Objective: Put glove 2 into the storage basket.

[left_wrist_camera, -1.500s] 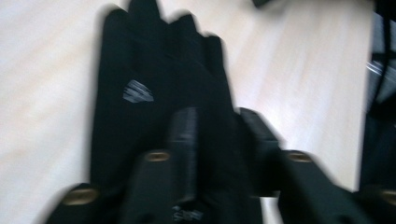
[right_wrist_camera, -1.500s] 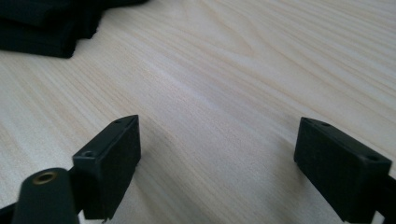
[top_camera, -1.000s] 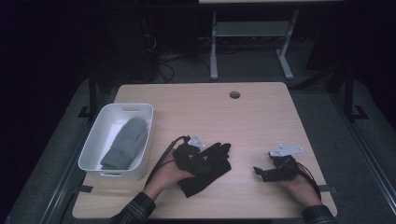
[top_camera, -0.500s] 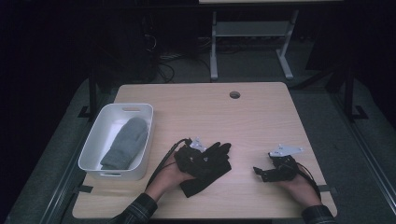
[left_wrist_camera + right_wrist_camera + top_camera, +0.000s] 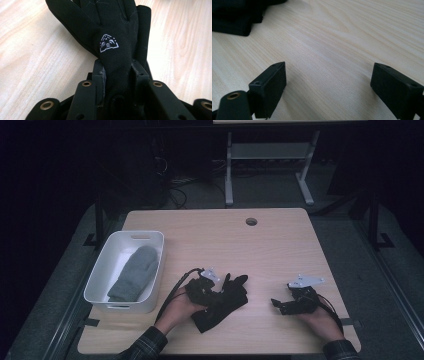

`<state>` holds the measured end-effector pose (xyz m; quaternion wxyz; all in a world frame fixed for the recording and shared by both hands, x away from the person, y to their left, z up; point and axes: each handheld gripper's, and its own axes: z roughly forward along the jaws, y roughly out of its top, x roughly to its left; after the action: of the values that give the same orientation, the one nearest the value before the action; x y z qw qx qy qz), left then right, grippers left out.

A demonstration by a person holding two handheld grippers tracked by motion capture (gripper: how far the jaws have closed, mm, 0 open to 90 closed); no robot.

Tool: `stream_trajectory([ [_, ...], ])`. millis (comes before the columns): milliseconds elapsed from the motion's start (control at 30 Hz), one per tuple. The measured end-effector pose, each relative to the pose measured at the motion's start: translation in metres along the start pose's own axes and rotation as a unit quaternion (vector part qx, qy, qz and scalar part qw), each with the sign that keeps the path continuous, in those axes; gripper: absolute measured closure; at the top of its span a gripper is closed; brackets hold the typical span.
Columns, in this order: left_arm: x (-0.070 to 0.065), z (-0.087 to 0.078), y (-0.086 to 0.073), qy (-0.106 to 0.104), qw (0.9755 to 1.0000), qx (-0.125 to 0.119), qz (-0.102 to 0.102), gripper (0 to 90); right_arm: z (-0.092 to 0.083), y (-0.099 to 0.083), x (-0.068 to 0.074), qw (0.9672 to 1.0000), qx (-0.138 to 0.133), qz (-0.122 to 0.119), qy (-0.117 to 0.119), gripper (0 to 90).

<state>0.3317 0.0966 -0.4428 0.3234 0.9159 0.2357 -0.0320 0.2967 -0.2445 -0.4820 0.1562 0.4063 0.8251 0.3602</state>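
Left tool [image 5: 216,288], jaws wide a second ago, has just closed onto the black fabric glove [image 5: 112,37] lying on the light wooden counter [image 5: 280,245] near its front edge; right tool [image 5: 328,82] rests unmoved, jaws wide, empty.

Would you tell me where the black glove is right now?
In the high view the black glove lies on the near part of the table, right of the white bin, clamped in the left gripper; the right gripper rests apart.
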Motion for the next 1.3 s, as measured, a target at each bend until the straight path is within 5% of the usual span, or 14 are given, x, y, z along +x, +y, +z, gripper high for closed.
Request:
stream_trajectory([
  [133,0.001,-0.02,0.005,0.0,0.9997,-0.02,-0.013,70.5,0.0,0.0,0.0,1.0,0.0,-0.001,-0.001,13.1],
  [367,0.007,-0.07,0.02,0.029,0.9983,-0.047,-0.02,70.4,0.0,0.0,0.0,1.0,0.001,0.001,-0.001,13.1],
  [733,0.041,-0.155,0.018,0.082,0.992,-0.075,-0.06,70.4,0.0,0.0,0.0,1.0,0.001,0.001,0.001,13.1],
  [967,0.068,-0.196,-0.009,0.117,0.983,-0.087,-0.111,70.4,0.0,0.0,0.0,1.0,0.001,0.001,0.001,13.1],
  [1167,0.087,-0.219,-0.037,0.148,0.9739,-0.087,-0.149,70.3,0.0,0.0,0.0,1.0,0.0,0.0,0.0,13.1],
  [1200,0.087,-0.219,-0.037,0.148,0.9739,-0.087,-0.149,70.3,0.0,0.0,0.0,1.0,0.0,0.0,0.0,13.1],
  [1300,0.101,-0.228,-0.055,0.167,0.967,-0.078,-0.176,70.3,0.001,0.001,0.0,1.0,-0.001,0.001,-0.001,13.1],
])
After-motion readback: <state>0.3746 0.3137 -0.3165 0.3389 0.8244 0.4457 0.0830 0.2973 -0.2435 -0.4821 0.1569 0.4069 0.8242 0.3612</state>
